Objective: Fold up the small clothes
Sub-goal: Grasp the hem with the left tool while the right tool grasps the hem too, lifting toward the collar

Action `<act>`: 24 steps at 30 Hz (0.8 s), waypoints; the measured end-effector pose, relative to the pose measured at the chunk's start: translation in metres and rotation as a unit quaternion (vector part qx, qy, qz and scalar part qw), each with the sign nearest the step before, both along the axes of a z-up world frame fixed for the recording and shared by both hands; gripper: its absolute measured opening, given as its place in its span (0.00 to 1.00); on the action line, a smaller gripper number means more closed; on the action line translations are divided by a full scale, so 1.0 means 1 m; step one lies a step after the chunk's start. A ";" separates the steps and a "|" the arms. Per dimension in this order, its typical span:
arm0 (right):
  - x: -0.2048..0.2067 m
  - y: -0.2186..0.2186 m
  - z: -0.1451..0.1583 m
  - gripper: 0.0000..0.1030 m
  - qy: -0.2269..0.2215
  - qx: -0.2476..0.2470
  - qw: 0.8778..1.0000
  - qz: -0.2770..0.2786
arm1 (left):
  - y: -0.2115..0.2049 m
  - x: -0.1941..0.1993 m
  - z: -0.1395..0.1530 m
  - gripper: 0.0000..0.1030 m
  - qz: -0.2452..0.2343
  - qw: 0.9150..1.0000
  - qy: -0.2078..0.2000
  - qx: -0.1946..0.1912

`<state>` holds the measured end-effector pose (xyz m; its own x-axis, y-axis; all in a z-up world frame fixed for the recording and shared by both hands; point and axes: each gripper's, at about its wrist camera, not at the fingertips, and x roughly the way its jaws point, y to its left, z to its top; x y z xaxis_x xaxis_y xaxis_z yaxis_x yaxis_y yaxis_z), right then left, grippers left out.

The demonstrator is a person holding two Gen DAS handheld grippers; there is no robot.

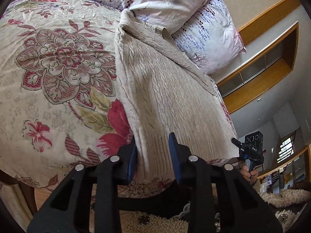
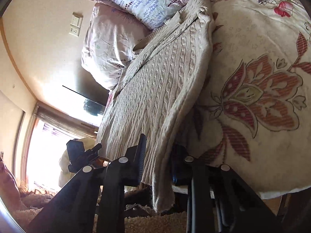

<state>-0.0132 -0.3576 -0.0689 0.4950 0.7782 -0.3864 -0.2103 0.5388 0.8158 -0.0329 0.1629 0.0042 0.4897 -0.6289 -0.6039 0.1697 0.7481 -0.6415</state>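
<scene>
A cream cable-knit sweater (image 1: 165,89) lies lengthwise on the floral bedspread (image 1: 58,68), its ribbed hem at the bed's near edge. My left gripper (image 1: 153,155) is open, its blue-padded fingers (image 1: 175,155) straddling the hem's left corner. In the right wrist view the sweater (image 2: 159,89) hangs over the bed edge, and my right gripper (image 2: 159,161) is open with the hem's right corner between its fingers; the right finger is partly hidden under the knit. The right gripper also shows in the left wrist view (image 1: 250,151), at the hem's far corner.
Two floral pillows (image 1: 175,9) lie against the sweater's collar end at the head of the bed. A shaggy rug (image 2: 155,223) covers the floor below the bed edge. A wooden shelf (image 1: 262,73) lines the wall, and a bright window (image 2: 48,145) is at the left.
</scene>
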 end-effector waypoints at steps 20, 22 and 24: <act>0.025 0.002 0.051 0.08 -0.136 -0.060 0.986 -0.076 | 0.002 0.060 0.049 0.07 0.052 0.995 -0.080 0.029; 0.035 0.001 0.060 0.08 -0.152 -0.074 0.981 -0.095 | 0.003 0.076 0.057 0.07 0.066 0.993 -0.088 0.030; 0.047 0.000 0.073 0.08 -0.170 -0.092 0.974 -0.117 | 0.003 0.095 0.065 0.07 0.083 0.991 -0.099 0.032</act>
<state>0.0342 -0.3574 0.0039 0.7740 0.5619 -0.2917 -0.3054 0.7350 0.6054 0.0618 0.1657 0.0696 0.6955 -0.4930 -0.5226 0.1586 0.8148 -0.5576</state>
